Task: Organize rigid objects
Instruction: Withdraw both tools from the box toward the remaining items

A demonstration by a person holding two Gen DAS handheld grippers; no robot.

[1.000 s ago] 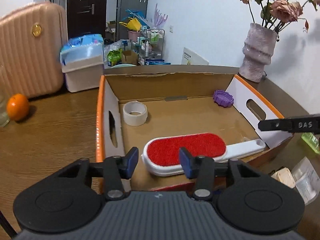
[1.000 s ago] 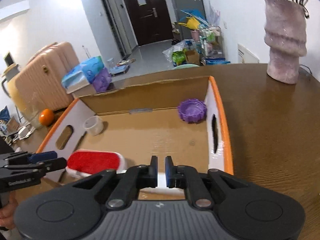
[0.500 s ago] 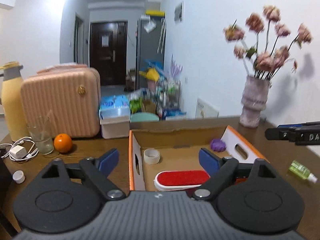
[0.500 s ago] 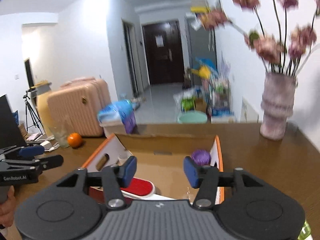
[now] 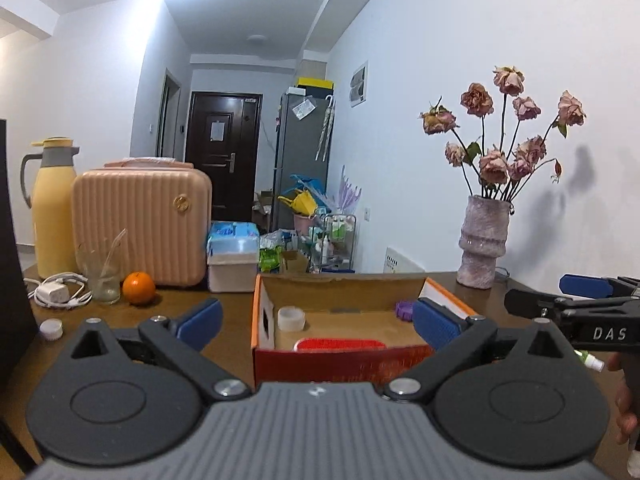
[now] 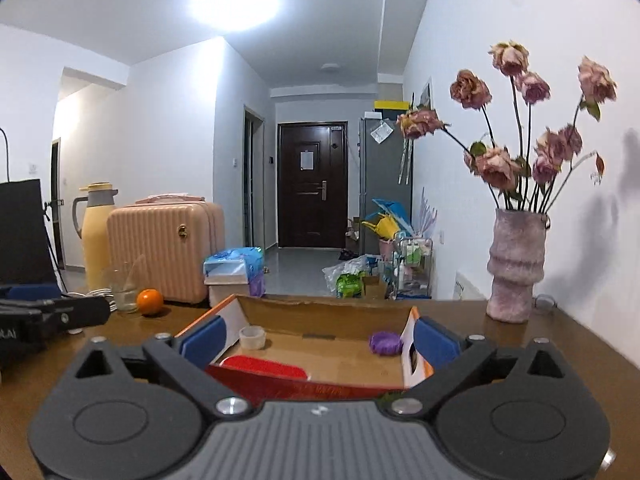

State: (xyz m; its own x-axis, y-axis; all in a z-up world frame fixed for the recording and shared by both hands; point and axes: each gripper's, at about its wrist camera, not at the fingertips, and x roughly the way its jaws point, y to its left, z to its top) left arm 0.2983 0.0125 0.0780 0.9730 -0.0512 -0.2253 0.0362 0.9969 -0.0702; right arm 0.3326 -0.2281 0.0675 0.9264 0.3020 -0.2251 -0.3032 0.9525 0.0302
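The tabletop (image 5: 192, 308) carries an open cardboard box (image 5: 340, 284) with orange-edged side flaps, standing in front of both cameras. Behind it to the left stand a pink suitcase (image 5: 142, 224) and a yellow thermos (image 5: 52, 208); to the right stands a vase (image 5: 484, 240) of dried roses. A white storage tub (image 5: 232, 264) sits just beside the suitcase.

Inside the box lie a red lint brush (image 6: 264, 366) at the near wall, a tape roll (image 6: 252, 337) toward the far left corner and a purple lid (image 6: 385, 343) toward the far right.

The left hand-held gripper (image 5: 318, 322) has its jaws wide apart and opening, with nothing between the pads. The right hand-held gripper (image 6: 318, 340) is likewise spread and opening, holding nothing. Both sit near the box's front.

An orange (image 5: 138, 288) rests beside a glass (image 5: 102, 276), with a white charger (image 5: 54, 292) further left.
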